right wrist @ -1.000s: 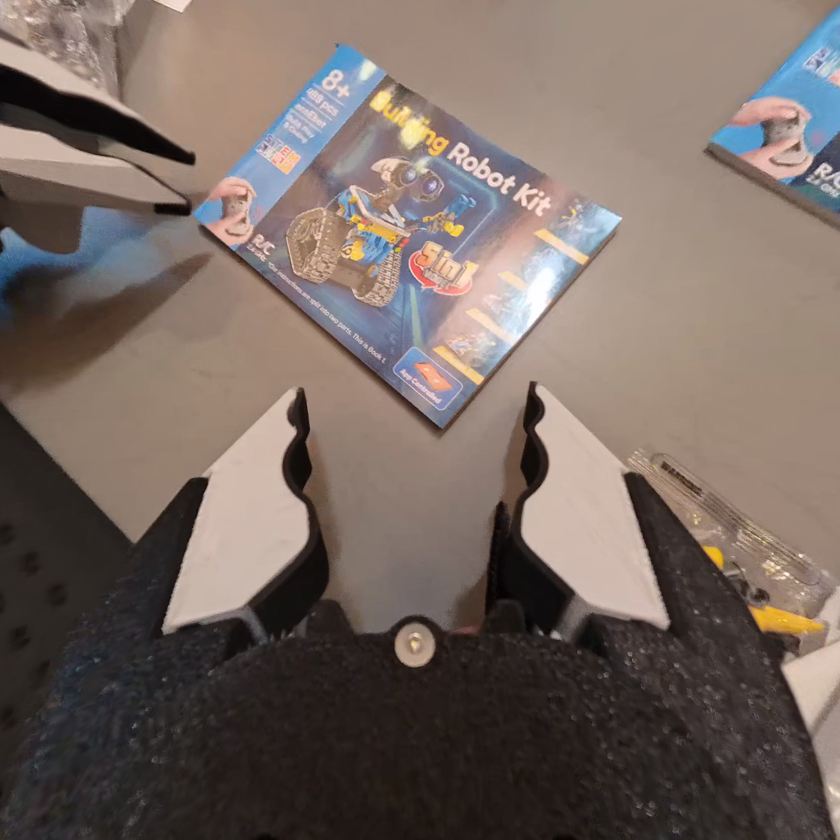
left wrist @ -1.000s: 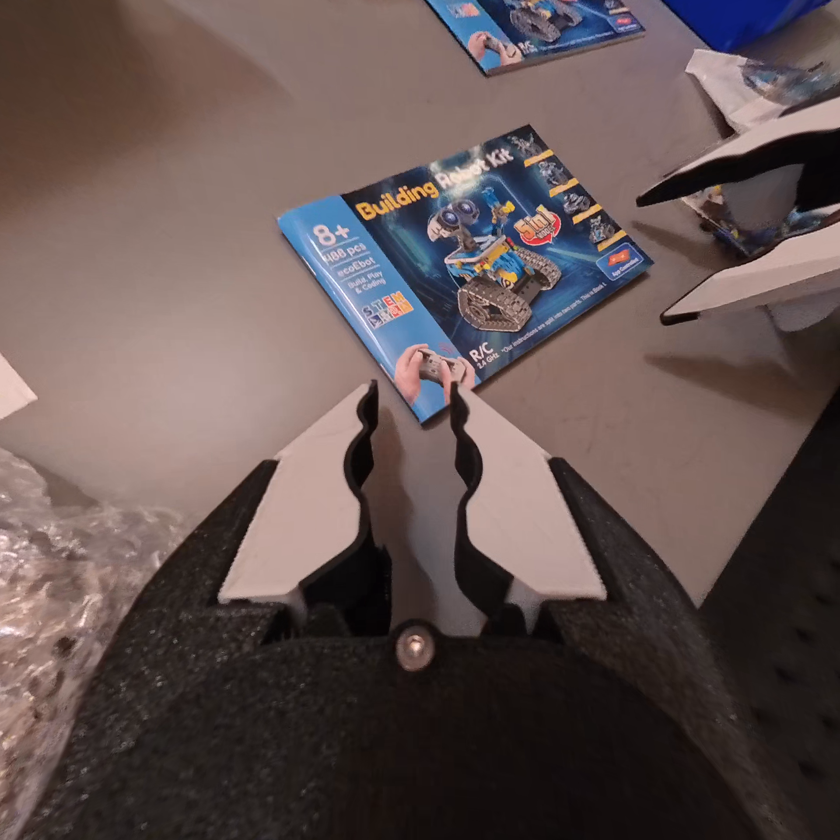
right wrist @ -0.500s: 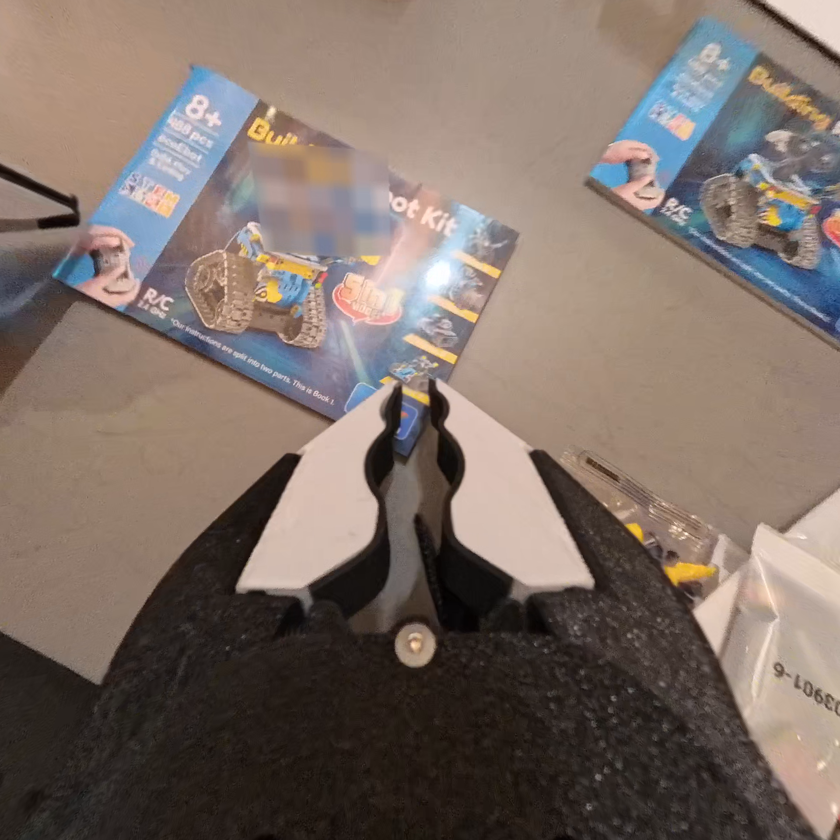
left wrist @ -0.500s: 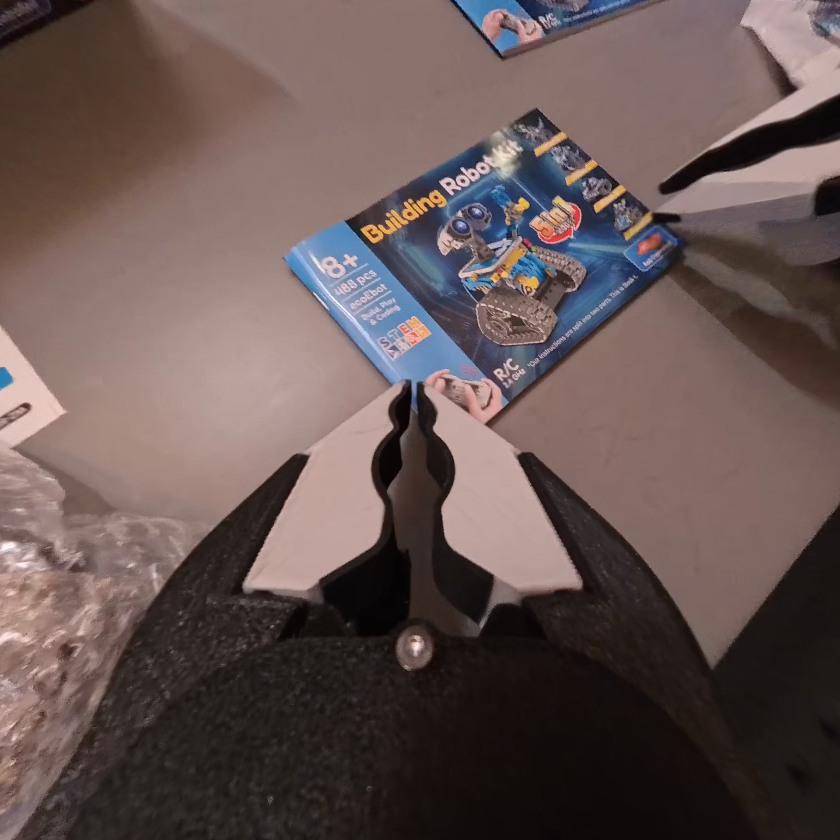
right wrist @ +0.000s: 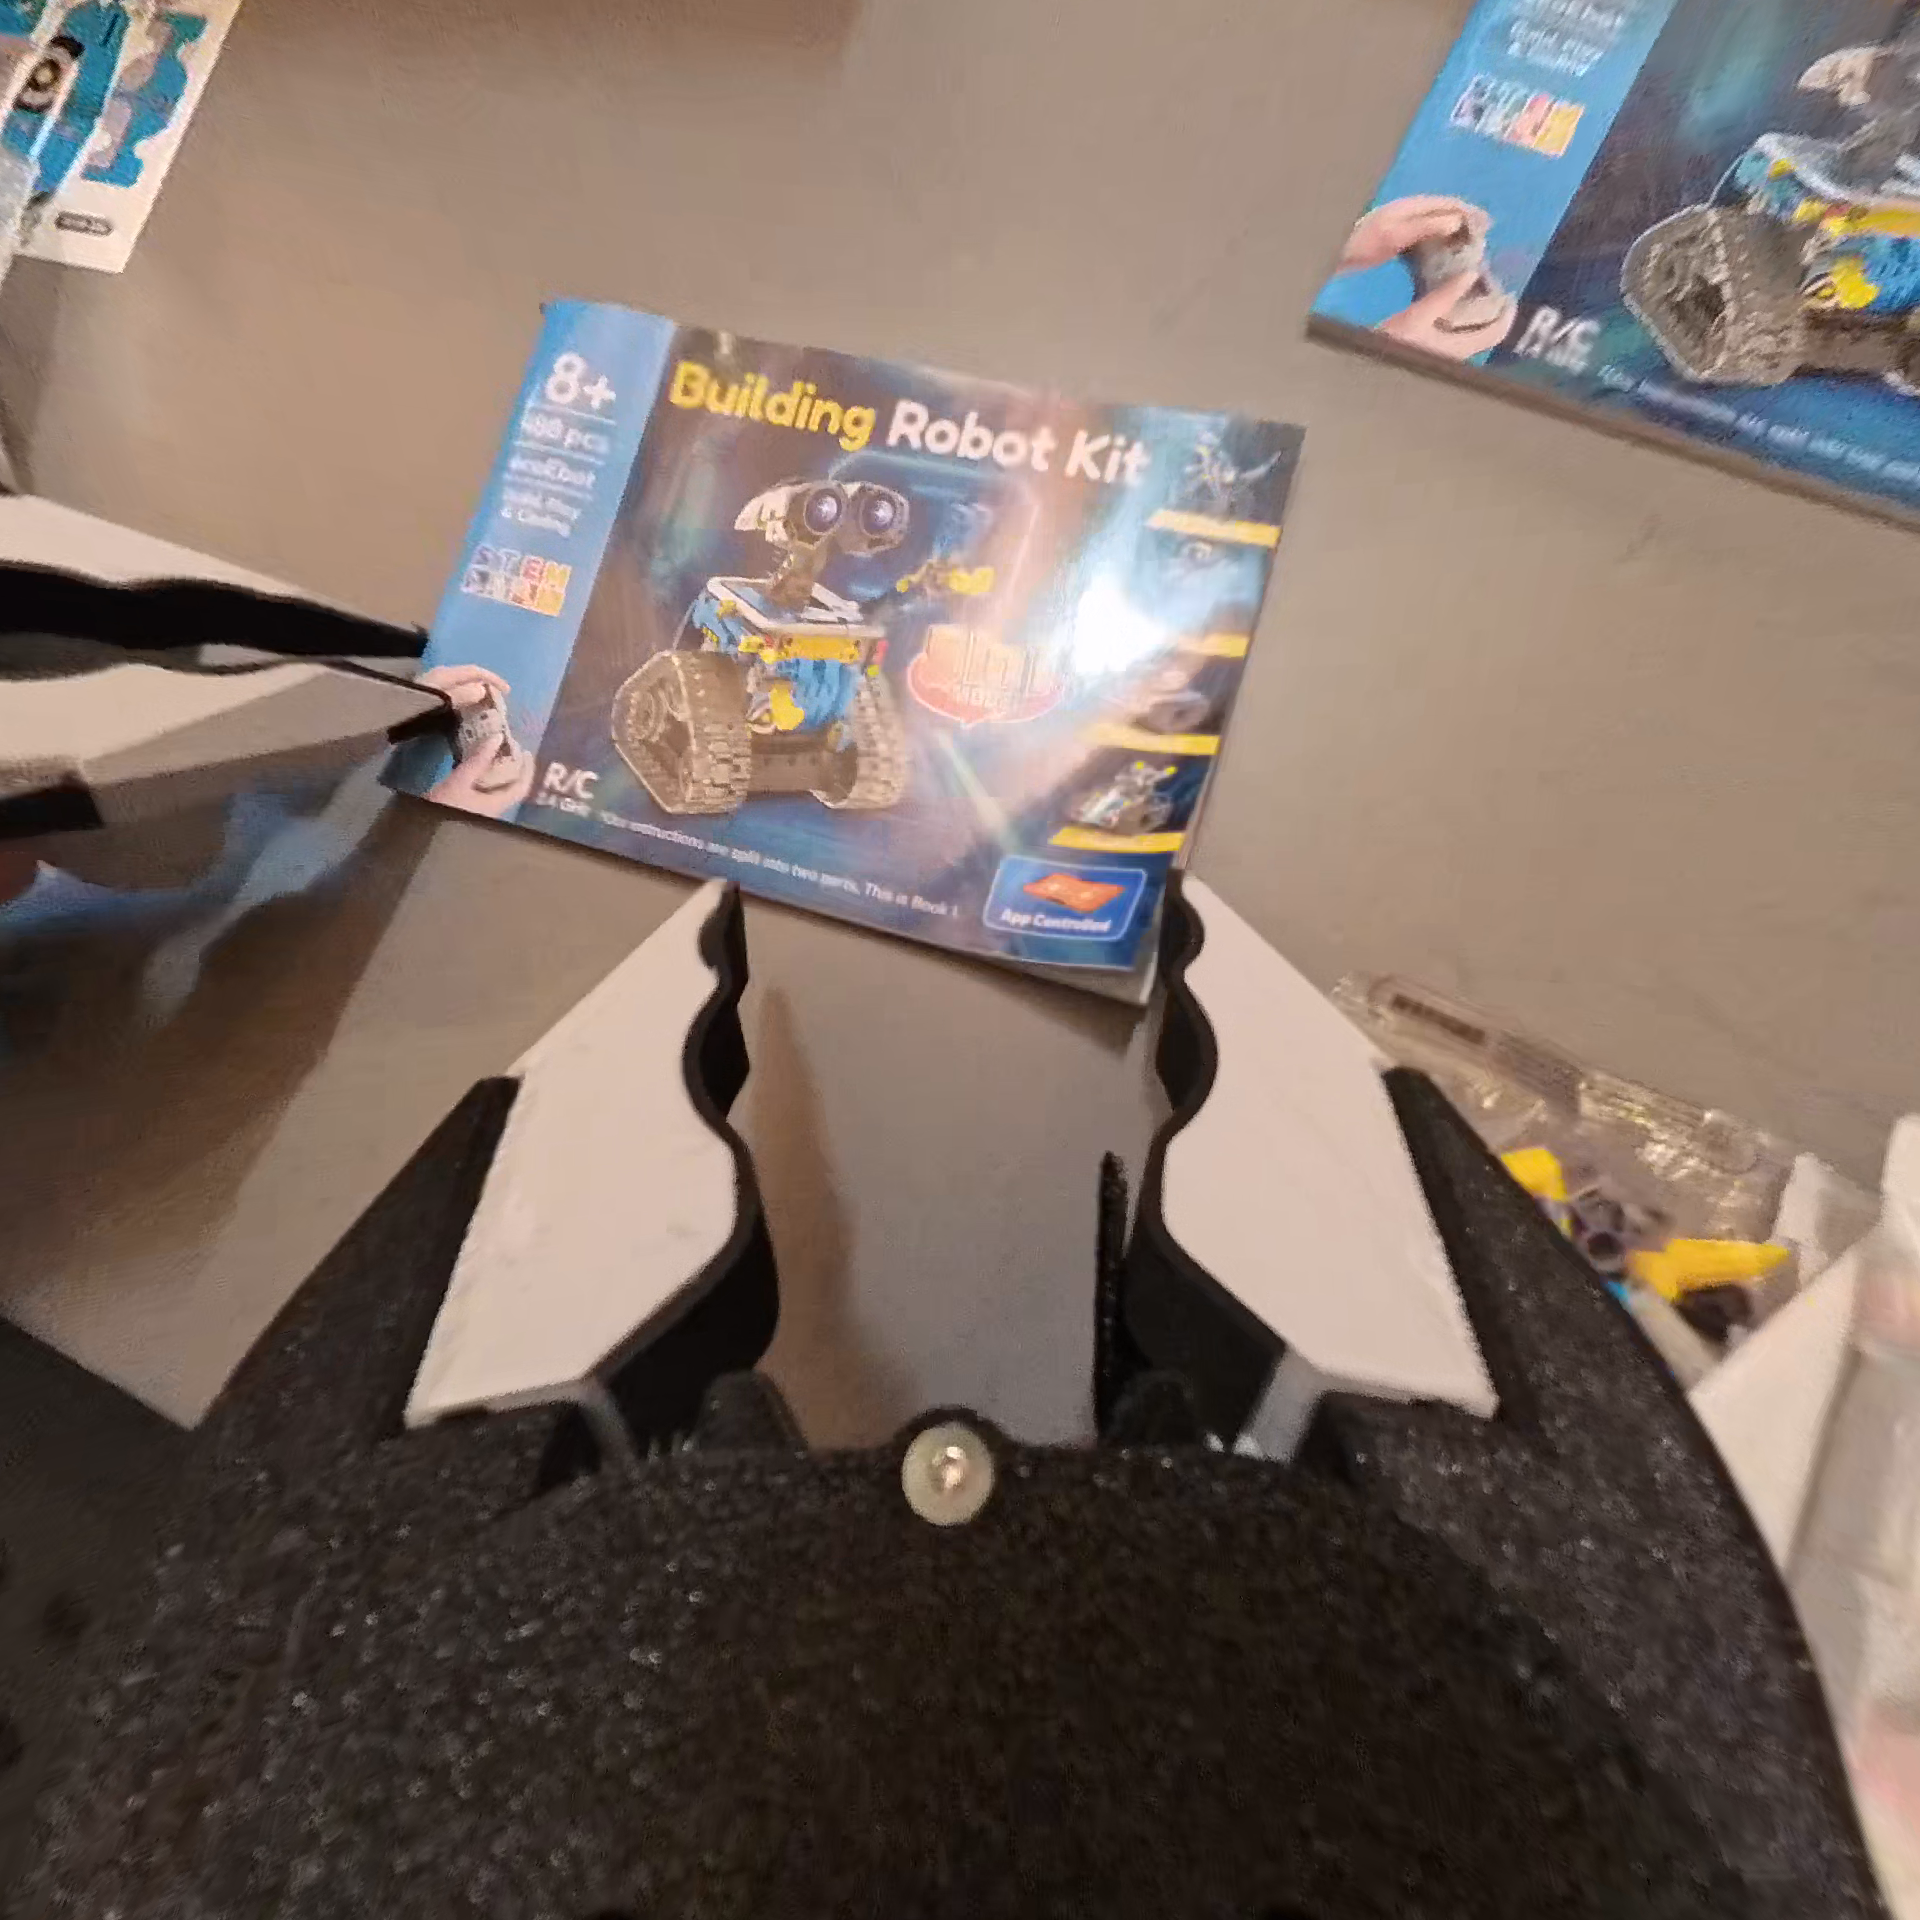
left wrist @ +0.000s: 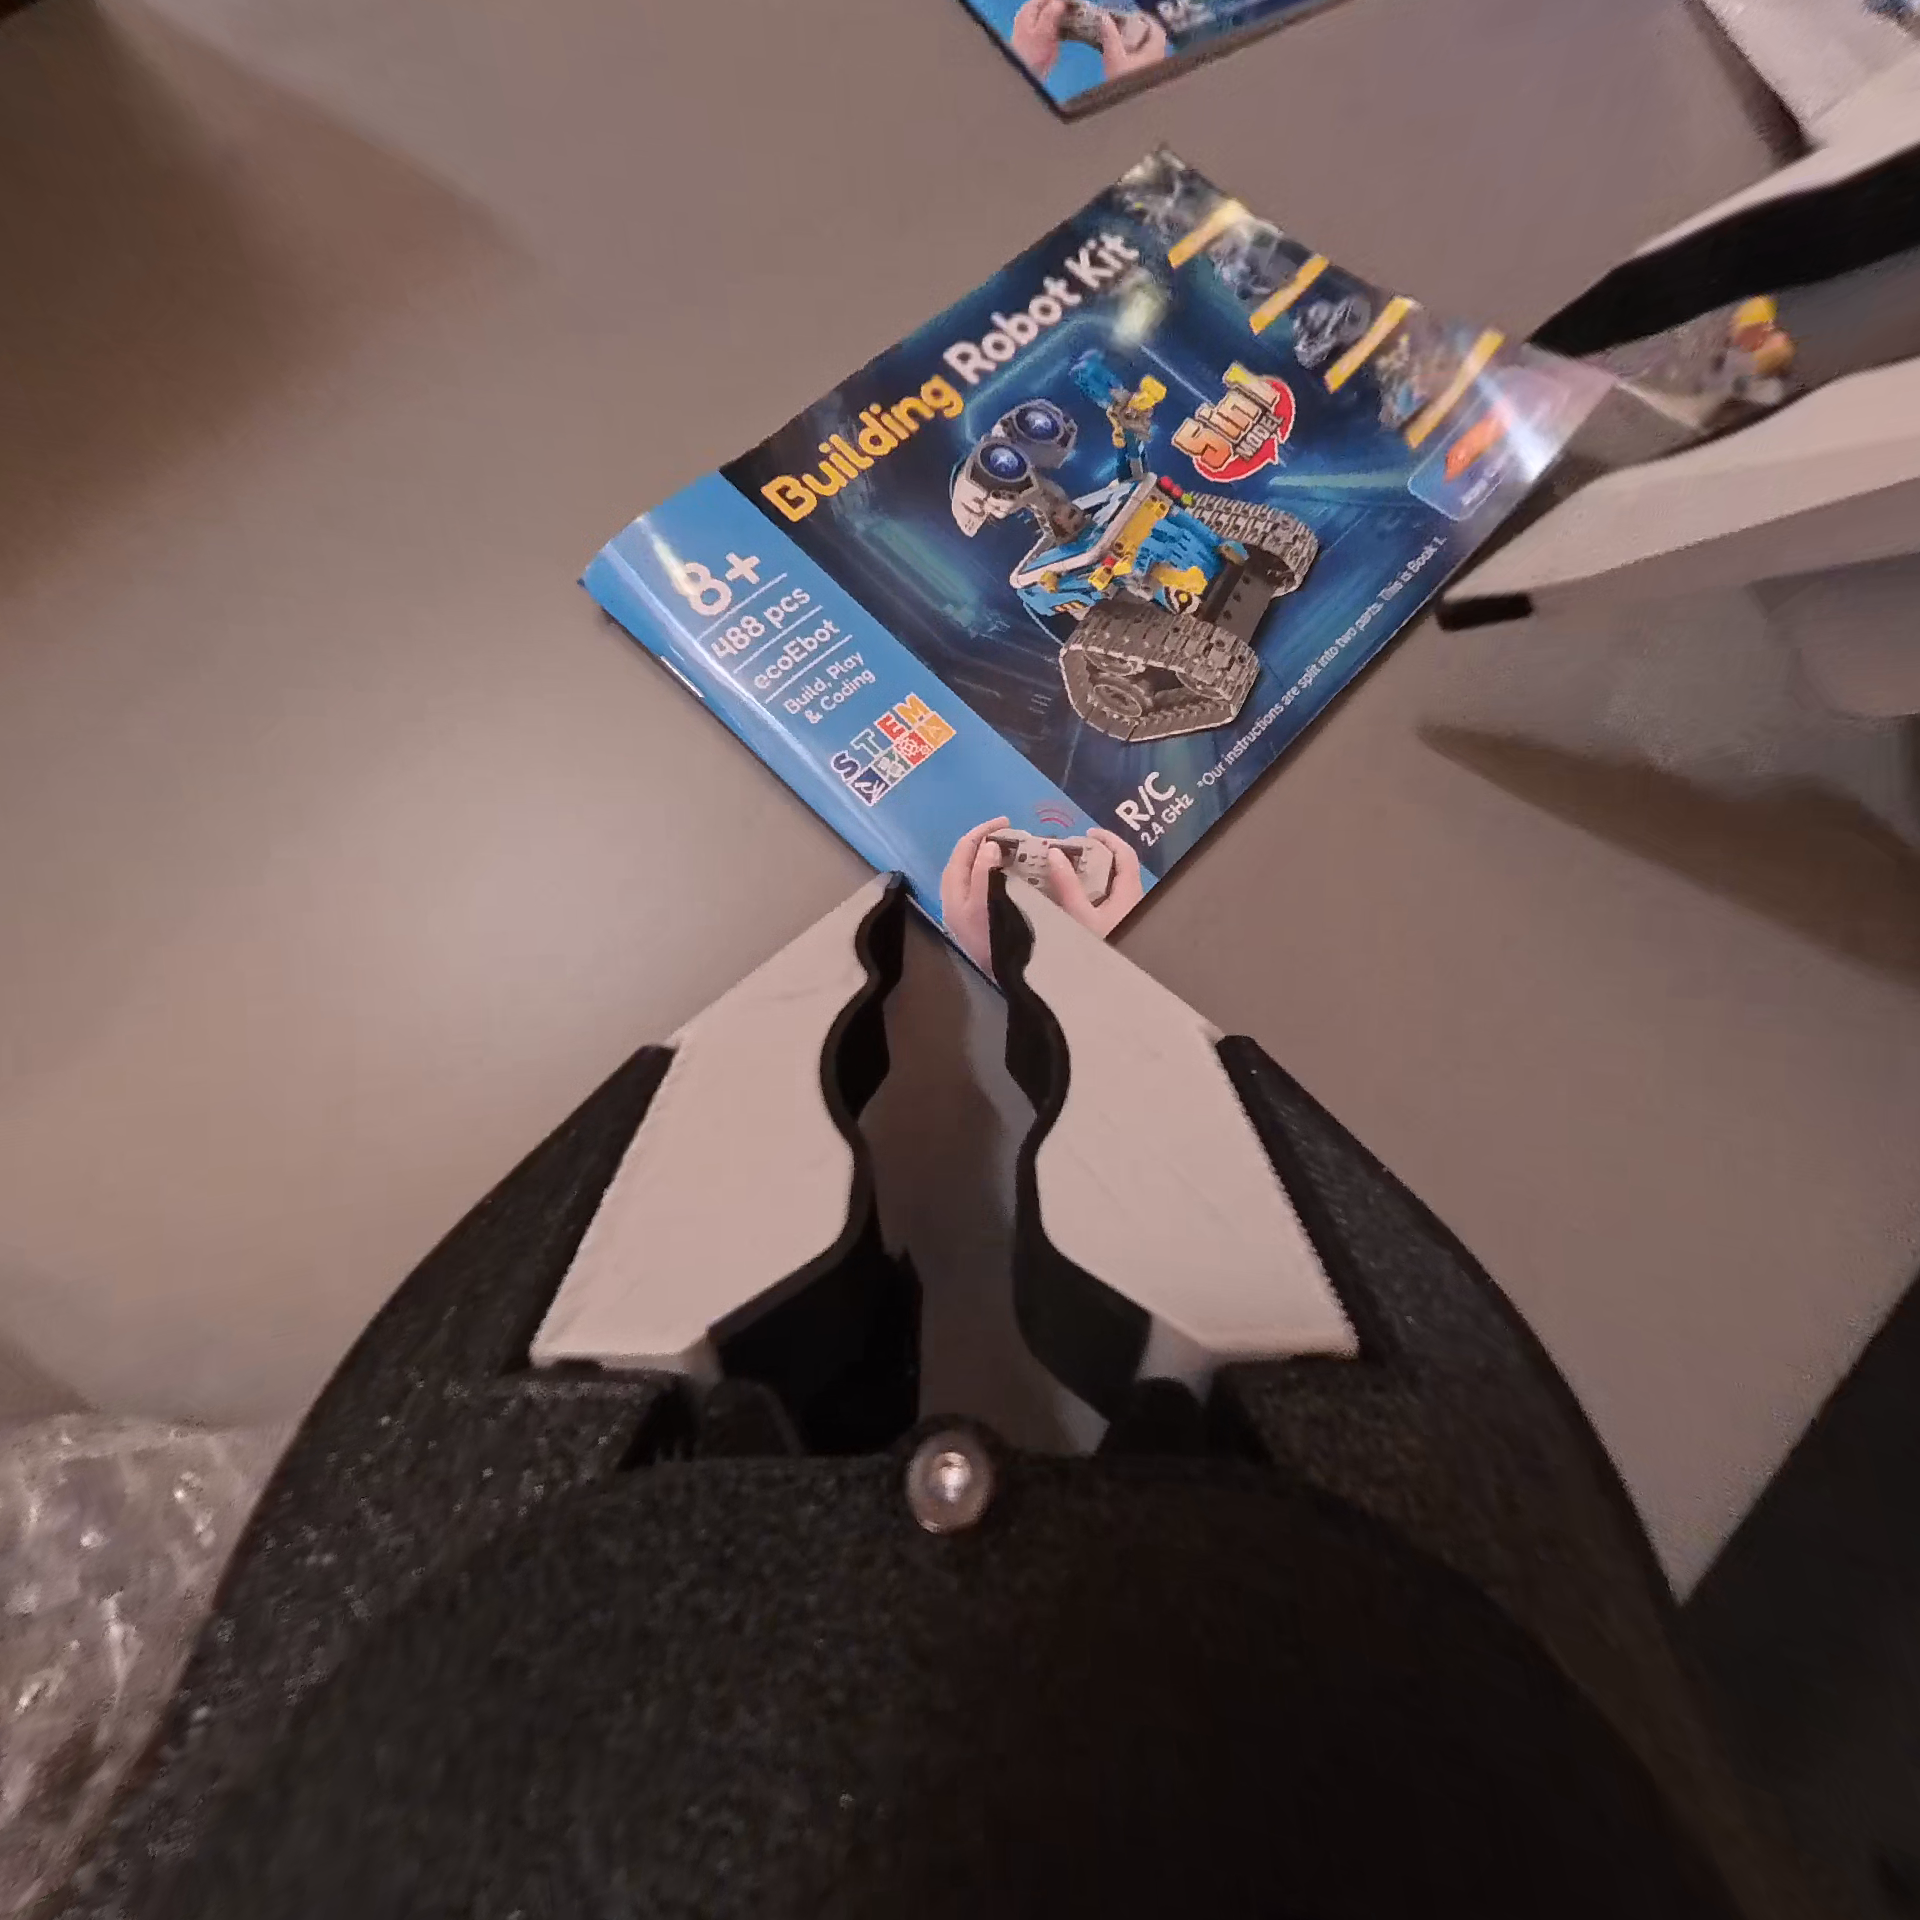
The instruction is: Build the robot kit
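Grey matte tabletop (left wrist: 312,727) lay under my tools. A glossy blue picture-covered booklet (left wrist: 1049,582) lay flat just ahead of both. My left gripper (left wrist: 940,899), nearly closed and empty, touched its near corner; my right gripper (right wrist: 951,909) gaped wide, empty, at the opposite end.

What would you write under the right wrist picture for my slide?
Open right gripper at the near edge of a blue booklet on a grey table.

Your booklet (right wrist: 852,644) is glossy paper, glare flaring across its cover. It lies on a matt grey table (left wrist: 312,520), smooth. Your left gripper (left wrist: 940,904) shows smooth white plastic fingers (left wrist: 748,1122) with black rubbery pads, set in rough black foam. Crinkled clear plastic wrap (left wrist: 94,1558) glints beside it.
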Demonstrator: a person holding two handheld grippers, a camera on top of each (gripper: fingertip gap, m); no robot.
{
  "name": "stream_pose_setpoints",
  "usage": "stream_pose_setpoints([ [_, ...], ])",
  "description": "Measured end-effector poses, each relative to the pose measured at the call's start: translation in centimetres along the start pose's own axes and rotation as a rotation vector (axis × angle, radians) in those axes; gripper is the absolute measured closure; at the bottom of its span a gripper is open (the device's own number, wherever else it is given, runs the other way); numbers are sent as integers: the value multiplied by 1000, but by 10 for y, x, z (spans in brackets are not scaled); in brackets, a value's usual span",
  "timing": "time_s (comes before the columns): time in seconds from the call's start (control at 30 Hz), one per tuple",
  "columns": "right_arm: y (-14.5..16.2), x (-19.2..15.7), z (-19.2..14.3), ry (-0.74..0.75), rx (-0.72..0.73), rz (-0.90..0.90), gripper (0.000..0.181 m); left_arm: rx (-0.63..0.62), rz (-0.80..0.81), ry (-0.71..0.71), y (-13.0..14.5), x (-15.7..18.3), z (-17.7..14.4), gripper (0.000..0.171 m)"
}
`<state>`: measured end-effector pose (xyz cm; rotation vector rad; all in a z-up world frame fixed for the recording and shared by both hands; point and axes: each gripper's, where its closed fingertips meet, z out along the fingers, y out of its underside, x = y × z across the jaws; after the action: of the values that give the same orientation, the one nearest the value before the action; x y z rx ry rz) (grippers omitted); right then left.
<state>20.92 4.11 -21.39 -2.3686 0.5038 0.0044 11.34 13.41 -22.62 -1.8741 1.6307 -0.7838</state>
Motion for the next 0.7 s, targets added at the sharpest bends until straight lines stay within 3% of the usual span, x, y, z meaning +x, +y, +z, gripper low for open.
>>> stream_pose_setpoints([
  [0.13,-40,-23,2,-183,47,24,139,-70,-23,41,-3,-6,3,156],
  [0.23,-54,-28,16,-227,-4,53,136,-62,-84,13,2,-20,-3,152],
  [0.33,-73,-14,1,-180,95,50,138,-54,-70,-41,8,-25,-11,155],
  [0.47,-37,-24,11,-279,-33,102,137,-31,-68,-73,9,-24,-13,155],
  [0.57,-30,-46,17,-376,7,158,135,-33,-46,-81,8,-23,-12,155],
  [0.7,-48,-16,14,-154,162,134,122,-26,30,-126,5,-24,-18,141],
])
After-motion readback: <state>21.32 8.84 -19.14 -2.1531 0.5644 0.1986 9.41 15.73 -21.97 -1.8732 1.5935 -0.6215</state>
